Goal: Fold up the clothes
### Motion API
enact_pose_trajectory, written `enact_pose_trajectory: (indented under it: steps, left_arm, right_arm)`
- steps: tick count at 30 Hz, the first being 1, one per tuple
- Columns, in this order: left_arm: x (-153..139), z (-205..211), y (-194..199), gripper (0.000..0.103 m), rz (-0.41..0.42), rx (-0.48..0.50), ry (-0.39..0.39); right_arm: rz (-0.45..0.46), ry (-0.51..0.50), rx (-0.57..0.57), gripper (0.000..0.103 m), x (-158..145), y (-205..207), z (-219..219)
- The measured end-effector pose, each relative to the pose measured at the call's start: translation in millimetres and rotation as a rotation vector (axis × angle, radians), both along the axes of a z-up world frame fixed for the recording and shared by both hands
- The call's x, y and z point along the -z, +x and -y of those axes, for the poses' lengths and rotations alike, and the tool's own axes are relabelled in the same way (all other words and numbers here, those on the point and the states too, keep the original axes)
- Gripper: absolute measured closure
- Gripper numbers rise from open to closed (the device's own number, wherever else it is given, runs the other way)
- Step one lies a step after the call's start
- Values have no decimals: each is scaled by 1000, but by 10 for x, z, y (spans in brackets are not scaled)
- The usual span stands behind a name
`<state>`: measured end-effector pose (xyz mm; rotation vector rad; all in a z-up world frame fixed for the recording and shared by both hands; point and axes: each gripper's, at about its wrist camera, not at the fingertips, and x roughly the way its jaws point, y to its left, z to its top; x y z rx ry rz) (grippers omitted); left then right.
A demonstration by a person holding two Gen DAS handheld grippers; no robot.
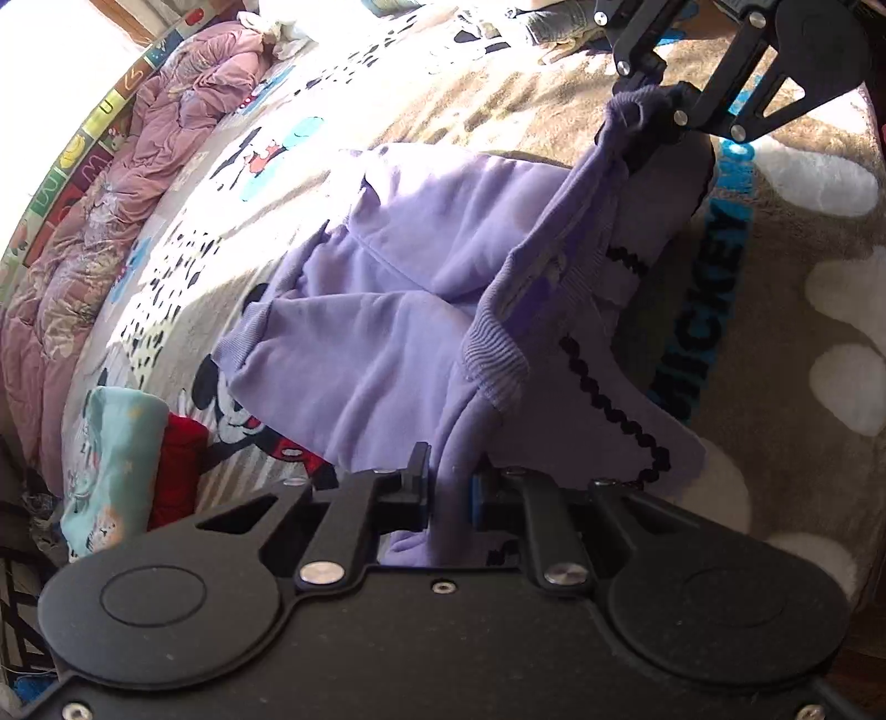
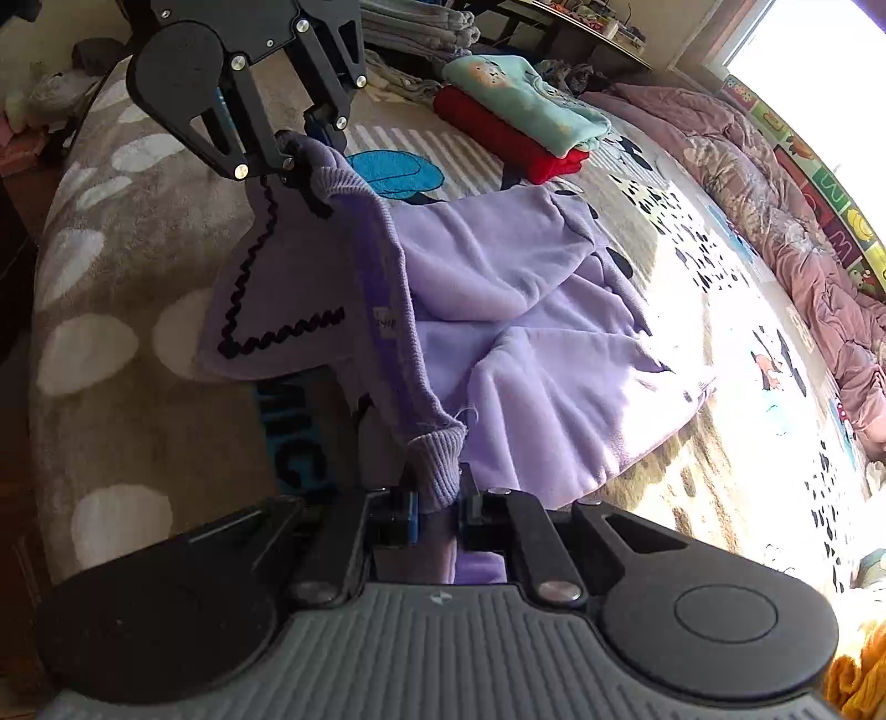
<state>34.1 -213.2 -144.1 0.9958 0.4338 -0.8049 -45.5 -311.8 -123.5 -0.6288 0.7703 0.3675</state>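
A lilac sweatshirt (image 1: pixel 387 310) with black zigzag trim lies crumpled on the bed, its near ribbed edge lifted and stretched between both grippers. In the left wrist view my left gripper (image 1: pixel 448 498) is shut on a fold of the lilac fabric. My right gripper (image 1: pixel 653 119) pinches the other end of the edge at the top right. In the right wrist view my right gripper (image 2: pixel 440 512) is shut on the ribbed band of the sweatshirt (image 2: pixel 526 310). The left gripper (image 2: pixel 296 163) holds the far end at the upper left. The rest of the garment rests on the blanket.
A cartoon-print blanket (image 2: pixel 720 288) covers the bed. A folded teal top on a red one (image 2: pixel 526 111) sits at the far side, also seen as a stack (image 1: pixel 122 459). A rumpled pink quilt (image 1: pixel 105 221) runs along the sunlit edge. Grey folded cloth (image 2: pixel 421 27) lies behind.
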Motion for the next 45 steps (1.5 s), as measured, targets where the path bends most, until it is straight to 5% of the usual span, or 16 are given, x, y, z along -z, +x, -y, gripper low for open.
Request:
enact_pose_trajectory:
  steps: [3, 4, 5, 8, 11, 14, 19, 20, 22, 27, 29, 31, 33, 38, 42, 45]
  left_arm:
    - [-566, -254, -274, 93, 290, 23, -304]
    - [-544, -354, -437, 94, 367, 73, -326]
    - [-376, -426, -611, 94, 400, 136, -265]
    - [560, -594, -1071, 94, 232, 365, 89]
    - [1321, -753, -1404, 93, 147, 508, 355]
    - [1350, -792, -1458, 94, 162, 463, 331]
    - [1259, -771, -1553, 68, 215, 461, 311]
    - [1301, -762, -1583, 68, 237, 480, 341]
    - [1330, -749, -1631, 93, 259, 500, 378]
    - [1367, -823, -1786, 95, 207, 529, 420]
    - [1427, -898, -1867, 96, 250, 581, 452]
    - [1182, -871, -1797, 91, 114, 527, 422]
    - [900, -854, -1711, 75, -38, 449, 368]
    - [304, -935, -1443, 72, -118, 272, 84]
    - [308, -730, -1031, 72, -245, 92, -66]
    - [688, -604, -926, 70, -372, -3, 30]
  right_arm:
    - [378, 125, 136, 90, -565, -211, 113]
    - [393, 100, 94, 90, -442, -395, 52]
    - [386, 60, 39, 90, -262, -587, -26]
    - [364, -59, -128, 90, 276, -1160, -258]
    - [171, -190, -216, 90, 1008, -1340, -454]
    - [154, -260, -225, 90, 1289, -1482, -539]
    - [173, -223, -177, 89, 1078, -1475, -506]
    - [160, -233, -184, 88, 1088, -1473, -516]
    - [135, -237, -186, 88, 1153, -1457, -555]
    - [36, -152, -181, 86, 1153, -1448, -581]
    - [39, -171, -196, 86, 1173, -1518, -591]
    - [37, -162, -191, 86, 1133, -1565, -576]
    - [29, -110, -157, 86, 1011, -1579, -525]
    - [33, 54, -100, 84, 693, -1676, -297]
    - [79, 262, 44, 84, 558, -1442, -166]
    - [100, 404, 183, 83, 750, -1215, -134]
